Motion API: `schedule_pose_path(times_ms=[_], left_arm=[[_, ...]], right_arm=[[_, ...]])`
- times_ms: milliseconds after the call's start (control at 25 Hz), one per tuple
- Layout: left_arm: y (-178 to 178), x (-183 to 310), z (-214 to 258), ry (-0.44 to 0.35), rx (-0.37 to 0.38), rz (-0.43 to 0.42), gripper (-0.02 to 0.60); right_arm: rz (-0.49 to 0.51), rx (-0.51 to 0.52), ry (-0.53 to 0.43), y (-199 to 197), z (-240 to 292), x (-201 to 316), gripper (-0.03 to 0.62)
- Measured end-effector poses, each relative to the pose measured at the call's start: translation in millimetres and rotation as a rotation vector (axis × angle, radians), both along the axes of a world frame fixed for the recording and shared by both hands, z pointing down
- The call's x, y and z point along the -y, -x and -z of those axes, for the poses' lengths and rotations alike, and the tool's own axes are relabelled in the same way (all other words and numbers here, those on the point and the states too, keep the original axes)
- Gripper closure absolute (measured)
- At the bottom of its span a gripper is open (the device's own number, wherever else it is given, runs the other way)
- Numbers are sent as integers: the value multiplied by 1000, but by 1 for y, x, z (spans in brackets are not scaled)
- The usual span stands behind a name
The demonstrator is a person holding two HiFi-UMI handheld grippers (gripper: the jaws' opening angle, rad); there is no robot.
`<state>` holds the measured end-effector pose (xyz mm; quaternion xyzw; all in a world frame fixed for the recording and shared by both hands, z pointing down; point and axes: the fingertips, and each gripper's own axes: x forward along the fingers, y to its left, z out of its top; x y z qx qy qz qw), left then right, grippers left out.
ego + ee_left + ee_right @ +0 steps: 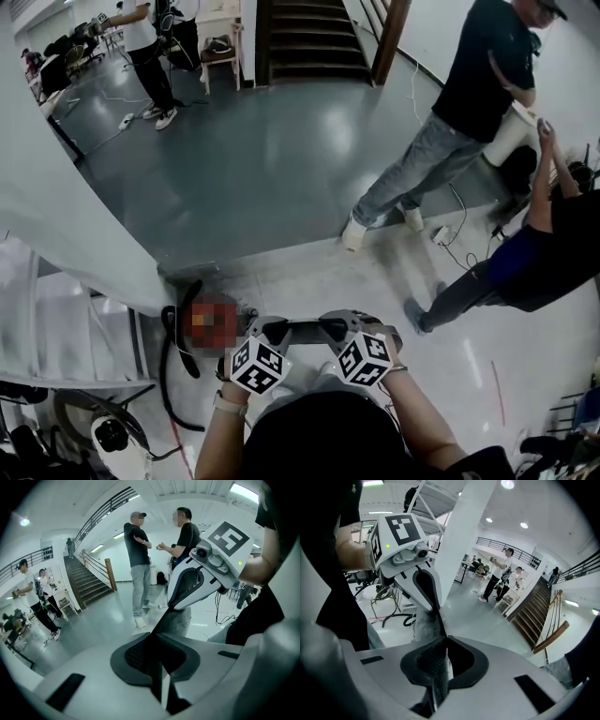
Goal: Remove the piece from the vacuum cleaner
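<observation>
Low in the head view my two grippers face each other tip to tip, the left gripper (274, 330) and the right gripper (326, 328). Both are shut on opposite ends of one short dark grey piece (298, 326) held in the air between them. The left gripper view shows that speckled grey piece (179, 618) running from my shut left gripper (161, 638) up to the right gripper's white fingers (187, 590). In the right gripper view the grey piece (424, 623) sits in my shut right gripper (440, 637). The vacuum cleaner (110, 435) and its black hose (172, 370) lie on the floor at lower left.
A slanted white panel (66, 216) and a metal frame stand at the left. A person in a black shirt and jeans (450, 141) stands ahead on the right, next to a crouching person (525, 272). Cables (450, 239) lie near their feet. Stairs (314, 37) rise at the back.
</observation>
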<state>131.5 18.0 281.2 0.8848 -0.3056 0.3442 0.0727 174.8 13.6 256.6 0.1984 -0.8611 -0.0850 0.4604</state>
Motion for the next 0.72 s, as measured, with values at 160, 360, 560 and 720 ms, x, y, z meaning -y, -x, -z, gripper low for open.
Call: schedule_pose_path(times_ms=[160, 360, 560, 720], left_arm=[[4, 6, 30, -43, 0, 14, 540], [10, 16, 50, -89, 12, 31, 540], [7, 21, 58, -109, 19, 40, 540], [4, 25, 62, -116, 14, 53, 540]], right_arm=[[7, 14, -40, 4, 30, 5, 556], [16, 38, -73, 8, 49, 14, 556], [18, 45, -98, 5, 58, 18, 556], [23, 43, -117, 2, 62, 21, 556]])
